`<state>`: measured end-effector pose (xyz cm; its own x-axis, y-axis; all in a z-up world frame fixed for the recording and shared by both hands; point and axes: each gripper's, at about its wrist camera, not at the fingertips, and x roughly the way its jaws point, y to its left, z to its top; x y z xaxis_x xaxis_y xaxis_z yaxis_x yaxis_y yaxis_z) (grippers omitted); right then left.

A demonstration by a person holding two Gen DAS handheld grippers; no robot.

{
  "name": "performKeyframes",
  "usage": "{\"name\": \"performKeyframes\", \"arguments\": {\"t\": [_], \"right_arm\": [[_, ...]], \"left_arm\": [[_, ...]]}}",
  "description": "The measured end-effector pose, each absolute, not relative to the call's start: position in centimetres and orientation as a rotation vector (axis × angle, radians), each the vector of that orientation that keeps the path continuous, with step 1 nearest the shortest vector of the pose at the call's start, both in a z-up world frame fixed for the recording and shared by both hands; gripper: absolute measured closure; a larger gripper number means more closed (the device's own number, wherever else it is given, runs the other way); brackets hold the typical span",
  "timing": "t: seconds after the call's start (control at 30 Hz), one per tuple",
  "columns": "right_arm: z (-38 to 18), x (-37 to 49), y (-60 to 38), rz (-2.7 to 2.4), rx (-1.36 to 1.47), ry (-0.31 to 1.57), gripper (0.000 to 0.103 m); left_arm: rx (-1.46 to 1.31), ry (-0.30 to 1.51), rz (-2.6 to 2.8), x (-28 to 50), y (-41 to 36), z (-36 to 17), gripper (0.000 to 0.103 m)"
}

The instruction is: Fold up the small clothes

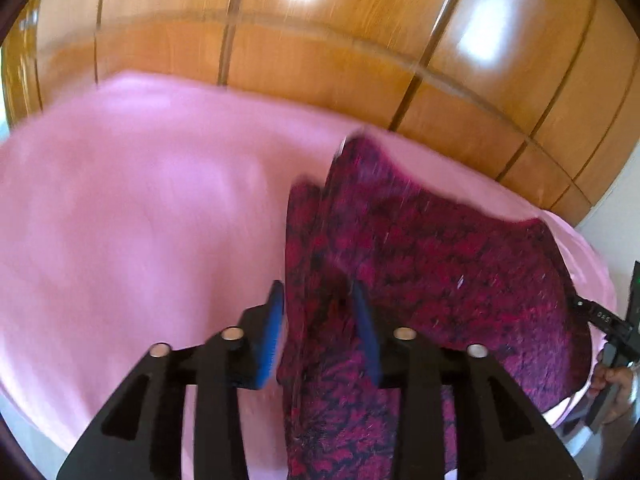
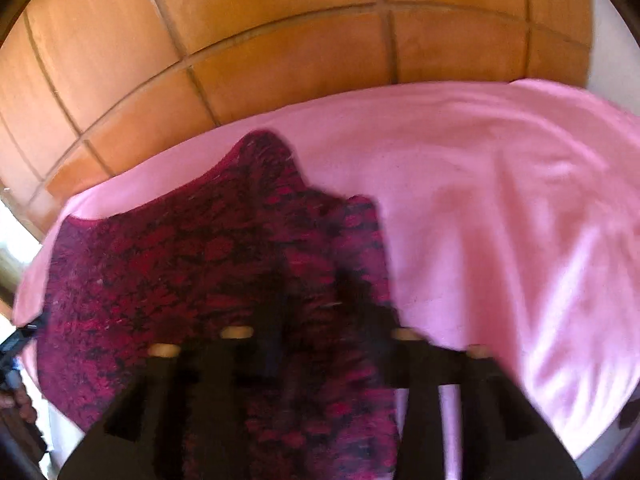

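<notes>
A: What is lying on the bed (image 1: 120, 220)?

B: A dark red and black knitted garment (image 1: 440, 264) is lying on the pink sheet, toward the right side in the left wrist view, with one corner reaching the far edge near the wooden wardrobe (image 1: 360, 40). In the right wrist view the same garment (image 2: 180, 264) is sitting on the left half of the sheet (image 2: 500, 220).

A: And what is the left gripper (image 1: 318, 316) doing?

B: Its jaws are standing apart, blue pads (image 1: 272, 336) showing, and a raised fold of the garment is running up between them. The left pad is standing clear of the cloth; whether the right pad is touching it I cannot tell.

A: The right gripper (image 2: 316, 320)?

B: It is hovering over the near right part of the garment, badly blurred. The fingers are looking spread, with knit showing between them, but I cannot tell whether they are pinching it.

A: Anything else showing?

B: At the right edge of the left wrist view, the person's hand (image 1: 612, 388) is holding the other gripper's black handle, just beside the garment's edge.
</notes>
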<state>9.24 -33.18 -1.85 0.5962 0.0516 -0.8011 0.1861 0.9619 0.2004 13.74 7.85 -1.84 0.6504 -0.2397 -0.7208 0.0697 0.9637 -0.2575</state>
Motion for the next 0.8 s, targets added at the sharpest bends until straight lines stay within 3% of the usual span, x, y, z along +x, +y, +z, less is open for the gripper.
{"name": "performKeyframes", "arguments": {"t": [0.17, 0.3, 0.67, 0.7, 0.73, 0.8], "right_arm": [[2.1, 8.2, -32.1, -0.092, 0.262, 0.815, 0.044], [3.7, 8.6, -28.2, 0.005, 0.174, 0.781, 0.032], [-0.5, 14.0, -23.2, 0.078, 0.045, 0.927, 0.019], [-1.0, 14.2, -23.5, 0.073, 0.057, 0.934, 0.017], [-1.3, 14.4, -23.7, 0.074, 0.068, 0.937, 0.017], [-1.9, 14.6, -24.1, 0.077, 0.085, 0.938, 0.014]], "left_arm": [[-0.149, 0.768, -0.196, 15.0, 5.9, 0.9, 0.064], [-0.095, 0.771, -0.235, 16.5, 2.9, 0.9, 0.064], [0.002, 0.749, -0.271, 19.2, -1.5, 1.1, 0.063], [0.007, 0.747, -0.273, 19.3, -1.6, 1.1, 0.059], [0.008, 0.741, -0.271, 19.3, -1.6, 1.1, 0.046], [0.009, 0.723, -0.266, 19.3, -1.6, 1.1, 0.043]]}}
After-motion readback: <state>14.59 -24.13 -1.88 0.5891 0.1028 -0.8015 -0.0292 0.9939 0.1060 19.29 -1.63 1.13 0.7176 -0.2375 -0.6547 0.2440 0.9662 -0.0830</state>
